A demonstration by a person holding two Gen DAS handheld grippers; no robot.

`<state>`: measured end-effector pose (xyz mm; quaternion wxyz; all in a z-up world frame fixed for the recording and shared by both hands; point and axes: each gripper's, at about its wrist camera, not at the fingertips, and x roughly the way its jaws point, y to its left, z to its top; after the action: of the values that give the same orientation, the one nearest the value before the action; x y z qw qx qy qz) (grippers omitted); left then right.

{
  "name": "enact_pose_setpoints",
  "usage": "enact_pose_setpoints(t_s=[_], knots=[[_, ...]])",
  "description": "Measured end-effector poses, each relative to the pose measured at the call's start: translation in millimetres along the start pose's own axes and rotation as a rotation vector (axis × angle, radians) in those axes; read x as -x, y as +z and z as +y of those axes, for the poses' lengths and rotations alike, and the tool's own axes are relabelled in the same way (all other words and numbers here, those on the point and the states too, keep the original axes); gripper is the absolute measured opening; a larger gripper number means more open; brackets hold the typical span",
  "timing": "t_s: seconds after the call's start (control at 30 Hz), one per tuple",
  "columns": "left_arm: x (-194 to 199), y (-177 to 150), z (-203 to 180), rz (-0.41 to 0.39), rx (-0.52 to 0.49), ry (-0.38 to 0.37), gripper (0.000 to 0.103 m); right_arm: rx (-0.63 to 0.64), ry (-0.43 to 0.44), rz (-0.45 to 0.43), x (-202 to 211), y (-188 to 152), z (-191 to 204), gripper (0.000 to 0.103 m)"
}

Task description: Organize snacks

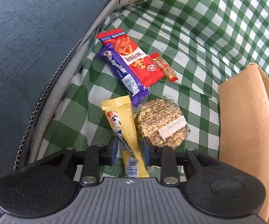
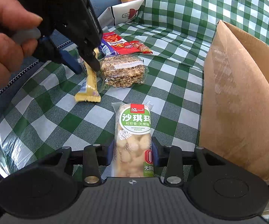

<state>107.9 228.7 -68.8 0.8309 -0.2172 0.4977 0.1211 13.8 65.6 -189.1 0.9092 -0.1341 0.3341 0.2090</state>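
Note:
My left gripper (image 1: 129, 150) straddles a yellow Alpenliebe bar (image 1: 122, 128) lying on the checked cloth; its jaws stand a little apart from the wrapper on both sides, open. It shows in the right wrist view (image 2: 85, 63) over the same bar (image 2: 90, 85). My right gripper (image 2: 133, 154) is shut on a clear sachima pack with a green label (image 2: 134, 140). A puffed-grain cake (image 1: 160, 123) lies right of the yellow bar. Farther off lie a purple bar (image 1: 123, 74), a red snack pack (image 1: 134, 56) and a small red candy bar (image 1: 164, 66).
An open cardboard box (image 2: 242, 97) stands at the right, also in the left wrist view (image 1: 246, 123). A blue sofa back (image 1: 28, 46) with a zipper borders the cloth at the left. A white printed paper bag (image 2: 127, 11) stands at the back.

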Motion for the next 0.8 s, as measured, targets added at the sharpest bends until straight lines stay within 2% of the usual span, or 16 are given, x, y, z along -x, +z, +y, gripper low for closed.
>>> enact_pose_setpoints(t_s=[0.3, 0.37, 0.5, 0.8], knots=[[-19, -6, -8, 0.058, -0.063, 0.042, 0.032, -0.005, -0.001, 0.002, -1, 0, 0, 0.043], [-20, -6, -12, 0.053, -0.092, 0.056, 0.031, -0.005, -0.001, 0.002, -1, 0, 0, 0.043], [-19, -7, -16, 0.027, -0.125, 0.086, 0.016, -0.001, -0.002, -0.004, -1, 0, 0, 0.04], [7, -7, -14, -0.05, -0.094, 0.056, 0.013, -0.01, -0.025, -0.075, 22, -1, 2, 0.038]])
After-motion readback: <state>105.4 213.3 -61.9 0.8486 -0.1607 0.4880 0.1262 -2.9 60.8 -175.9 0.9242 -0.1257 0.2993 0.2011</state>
